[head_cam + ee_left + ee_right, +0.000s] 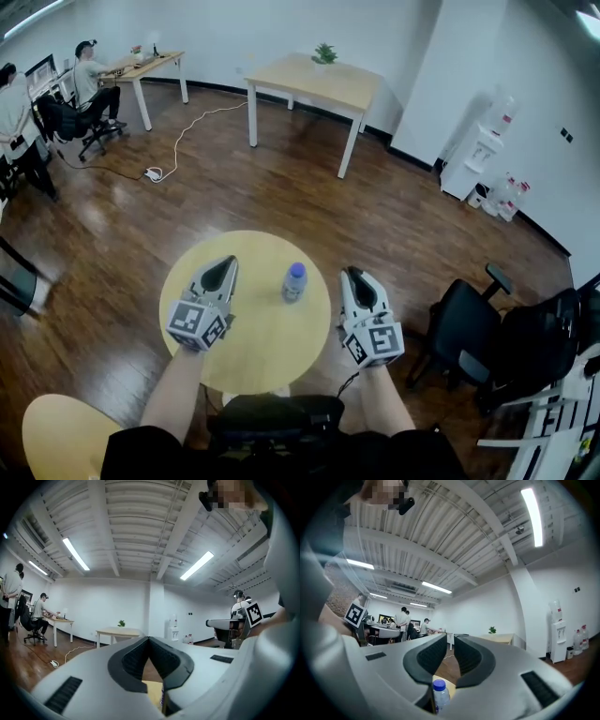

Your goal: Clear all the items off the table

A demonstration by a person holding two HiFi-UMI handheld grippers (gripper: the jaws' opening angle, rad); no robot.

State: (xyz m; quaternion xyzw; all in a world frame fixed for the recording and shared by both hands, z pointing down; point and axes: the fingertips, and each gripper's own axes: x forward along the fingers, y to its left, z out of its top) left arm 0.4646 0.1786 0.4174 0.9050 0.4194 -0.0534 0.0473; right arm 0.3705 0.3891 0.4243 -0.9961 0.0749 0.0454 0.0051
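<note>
bottle (294, 281), clear with a blue cap, stands upright near the middle of the round yellow table (262, 342) in the head view. it sits between the two grippers and touches neither. the left gripper (229, 261) is over the table's left part, and the right gripper (349, 273) is at the table's right edge. both point away from the person. a black chair (467, 328) stands to the right of the table. farther off are a rectangular wooden table (314, 82) with a potted plant (324, 53) on it and a water dispenser (473, 155) by the wall.

in the left gripper view, the left gripper (149, 639) has its jaws closed tip to tip with nothing between them. a strip of the yellow table (152, 691) shows below.

in the right gripper view, the right gripper (451, 638) has its jaws only a narrow slit apart and holds nothing. the bottle (439, 694) shows low down, well beyond the pads, standing on the table.
</note>
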